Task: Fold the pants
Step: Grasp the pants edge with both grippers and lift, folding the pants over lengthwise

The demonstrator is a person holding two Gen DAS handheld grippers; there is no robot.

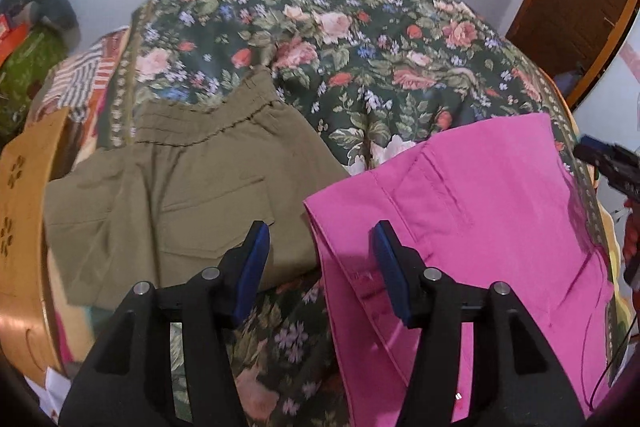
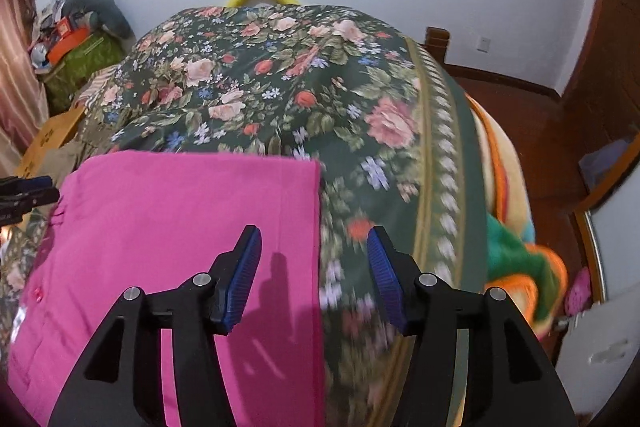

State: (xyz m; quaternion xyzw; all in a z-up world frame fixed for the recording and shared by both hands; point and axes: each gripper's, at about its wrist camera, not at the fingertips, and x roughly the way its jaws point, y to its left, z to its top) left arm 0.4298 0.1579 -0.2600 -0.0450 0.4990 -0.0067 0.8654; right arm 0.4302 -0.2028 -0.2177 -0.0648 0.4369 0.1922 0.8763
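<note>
Flanking pink pants (image 1: 460, 227), olive pants (image 1: 172, 199) on floral bedspread (image 1: 320, 39); both hand-held grippers agape, empty.

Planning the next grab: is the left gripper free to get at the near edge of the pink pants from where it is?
Probably yes. The left gripper is open and empty, hovering over the near left edge of the pink pants. Nothing lies between them; the olive pants sit apart on the floral bedspread.

No readable text, brand or number is seen anywhere. Only dark paw-like marks are printed on the cardboard box (image 1: 22, 211) at nine o'clock; no letters can be made out.
</note>
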